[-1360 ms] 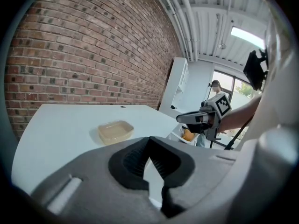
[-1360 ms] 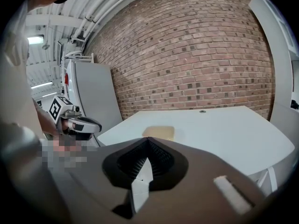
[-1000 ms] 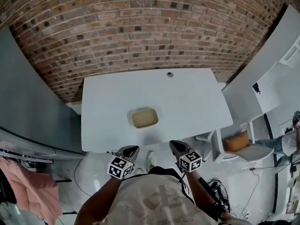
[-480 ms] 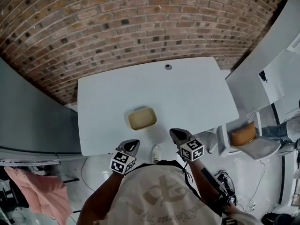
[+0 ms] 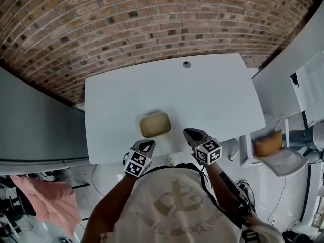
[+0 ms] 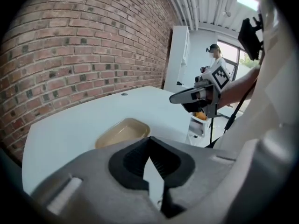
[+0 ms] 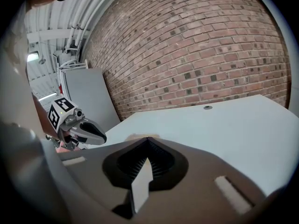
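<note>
The left hand-held gripper (image 5: 146, 145) and right hand-held gripper (image 5: 192, 133) — both closed, empty — hover at the near edge of the white rectangular surface (image 5: 217, 92), beside a shallow beige plastic tray (image 5: 155, 125).

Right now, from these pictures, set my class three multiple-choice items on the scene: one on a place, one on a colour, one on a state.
1. Where is the dish?
A. On the white table, near the edge closest to the grippers
B. On the floor
C. Between one gripper's jaws

2. What colour is the dish?
A. Blue
B. Tan
C. Black

3. How do the left gripper and the right gripper stand?
A. Both wide open
B. Both shut, with nothing between the jaws
C. One clamped on the dish

Answers:
1 A: the head view shows it lying on the table close to the near edge.
2 B: it looks tan in the head view and the left gripper view.
3 B: each gripper view shows the jaw tips meeting with nothing held.
</note>
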